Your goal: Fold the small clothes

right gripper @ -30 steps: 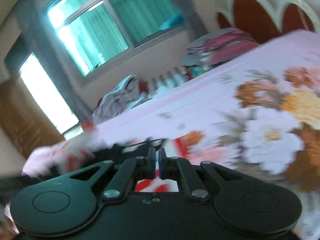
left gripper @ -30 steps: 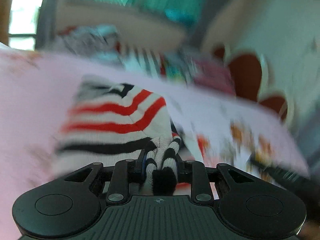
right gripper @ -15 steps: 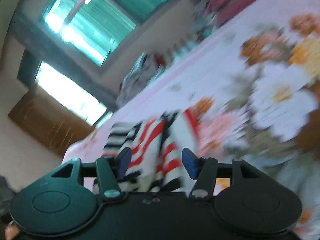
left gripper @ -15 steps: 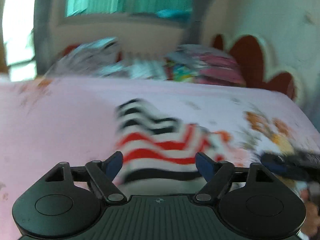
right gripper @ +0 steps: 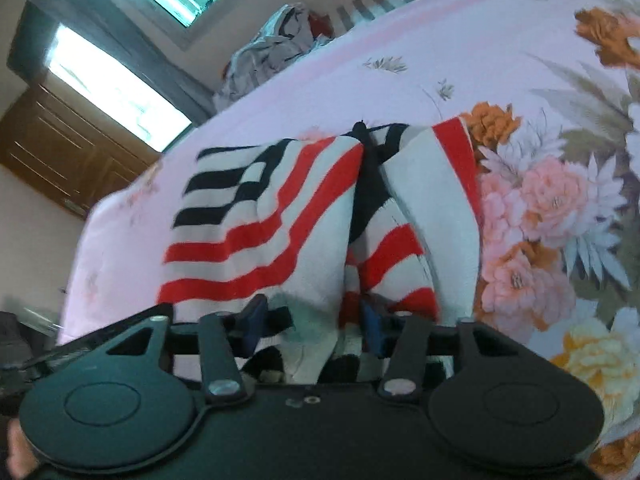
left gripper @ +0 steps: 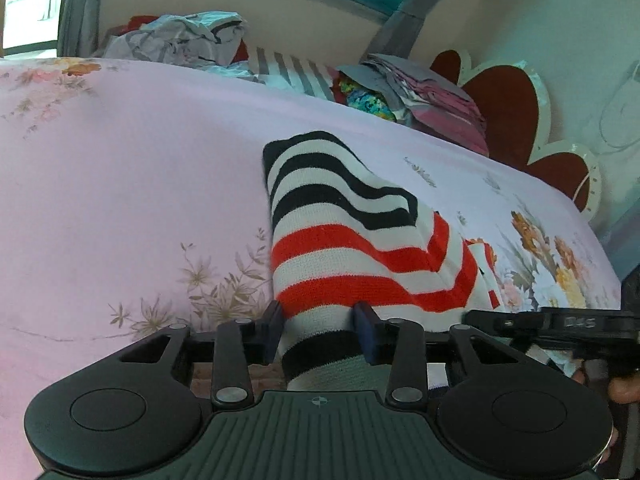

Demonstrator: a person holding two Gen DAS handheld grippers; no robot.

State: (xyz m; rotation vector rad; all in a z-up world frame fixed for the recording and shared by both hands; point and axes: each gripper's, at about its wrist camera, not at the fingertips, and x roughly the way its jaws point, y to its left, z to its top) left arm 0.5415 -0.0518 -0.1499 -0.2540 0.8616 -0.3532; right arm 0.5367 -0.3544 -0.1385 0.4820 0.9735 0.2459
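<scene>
A small knit garment with red, black and white stripes (left gripper: 348, 240) lies on the pink floral bedsheet (left gripper: 120, 180), partly folded with a sleeve laid over the body. My left gripper (left gripper: 320, 328) is open, its blue pads on either side of the garment's near black hem. In the right wrist view the same garment (right gripper: 280, 220) lies in front of my right gripper (right gripper: 312, 328), which is open with the cloth's near edge between its fingers. The right gripper also shows at the right edge of the left wrist view (left gripper: 560, 324).
A heap of crumpled clothes (left gripper: 180, 36) and a stack of folded pink and grey clothes (left gripper: 420, 92) lie at the far edge of the bed. A red and white headboard (left gripper: 512, 108) stands to the right. A wooden door (right gripper: 60, 152) is far left.
Both grippers were shut on the striped garment a second ago. They let go and opened, the garment dropped flat on the bed, and both now sit low at its near edge.
</scene>
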